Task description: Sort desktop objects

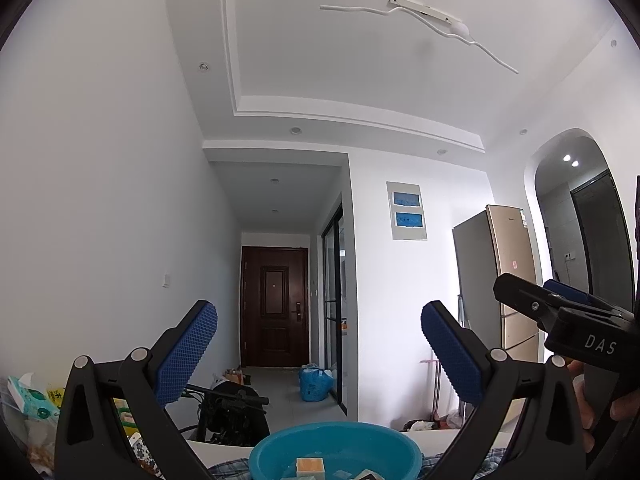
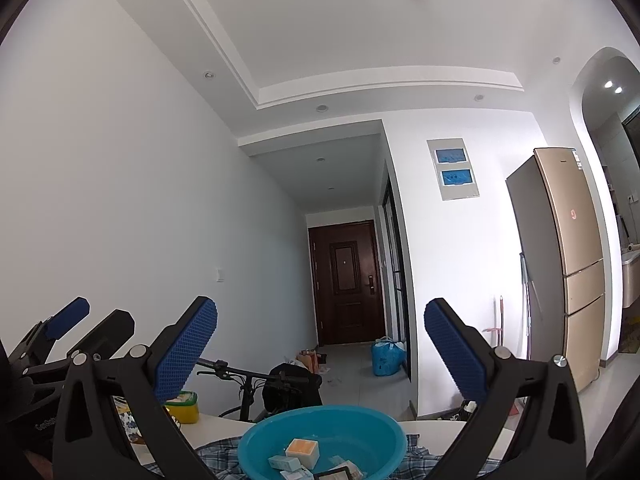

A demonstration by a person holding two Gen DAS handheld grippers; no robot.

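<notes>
- Blue-padded left gripper (image 1: pixel 319 350) was spread wide and held nothing; it was raised and tilted up toward the room, judged a carry pose between picks.
- Right gripper (image 2: pixel 321 348) stood equally wide and empty, level beside the left.
- Round blue plastic basin (image 2: pixel 256 442) sat on a blue plaid cloth (image 2: pixel 216 456) on the white worktop (image 2: pixel 220 426), under both grippers.
- Basin held an orange-topped white cube box (image 2: pixel 303 452), small pale blue boxes (image 2: pixel 280 462) and a dark-edged flat item, partly cropped.
- Green-lidded yellow tub (image 2: pixel 183 400) stood outside the basin on the left, seemingly unsorted.

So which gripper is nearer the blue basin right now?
Cannot tell; neither clearly. The left gripper and right gripper both hang open above the blue basin, side by side.
</notes>
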